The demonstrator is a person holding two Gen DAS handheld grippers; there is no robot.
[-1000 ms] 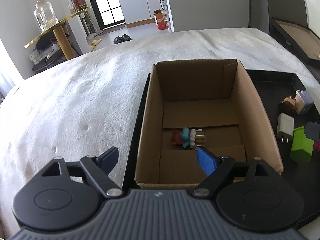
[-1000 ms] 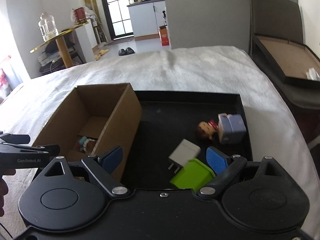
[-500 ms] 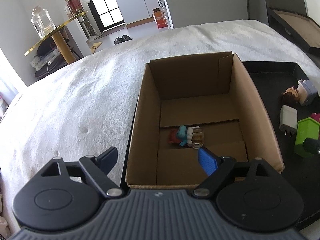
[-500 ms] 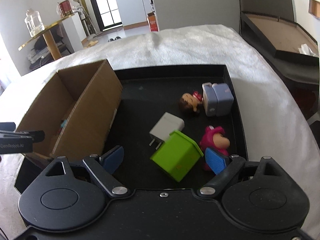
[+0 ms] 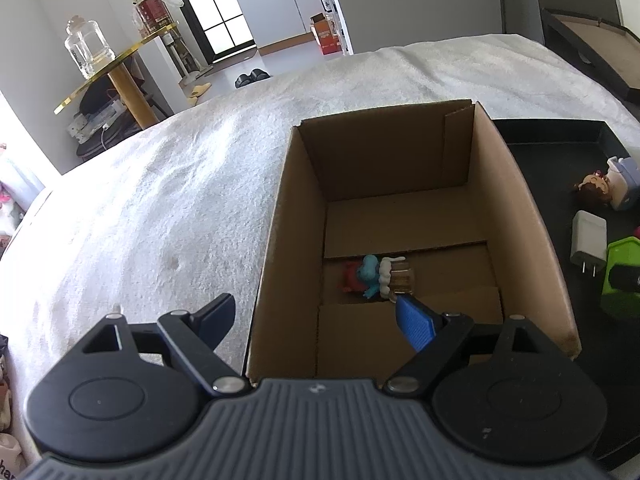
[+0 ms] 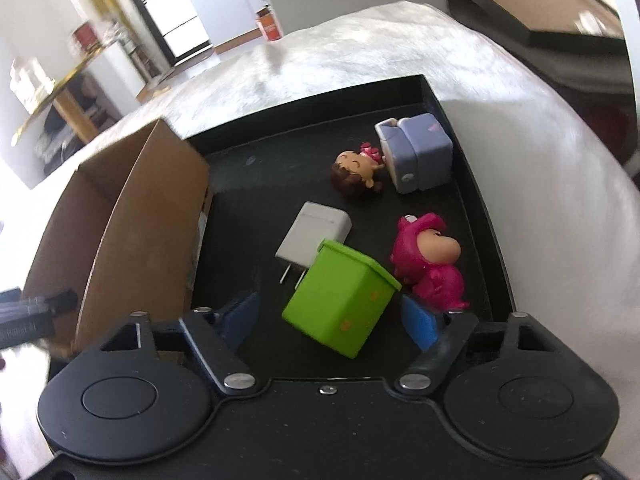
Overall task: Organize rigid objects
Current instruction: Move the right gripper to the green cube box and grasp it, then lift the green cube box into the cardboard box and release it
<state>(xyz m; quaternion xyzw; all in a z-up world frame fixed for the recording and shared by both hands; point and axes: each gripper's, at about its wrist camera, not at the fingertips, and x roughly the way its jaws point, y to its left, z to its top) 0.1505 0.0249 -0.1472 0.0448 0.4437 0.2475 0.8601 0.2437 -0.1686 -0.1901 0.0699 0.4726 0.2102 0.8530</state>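
The right tool (image 6: pixel 330 318) hangs wide open and empty around the lime-green plastic box (image 6: pixel 340 294), which lies tilted on the black tray (image 6: pixel 486 216) beside the brown cardboard box (image 6: pixel 136 216). It looks light, stiff and smooth; gripping its flat opposite sides seems safest. The left tool (image 5: pixel 316 318) is open, empty.

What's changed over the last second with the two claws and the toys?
The right claw has come down, open, straddling the green box; nothing is gripped yet. The left claw stayed open by the cardboard box; the toys lie unmoved.
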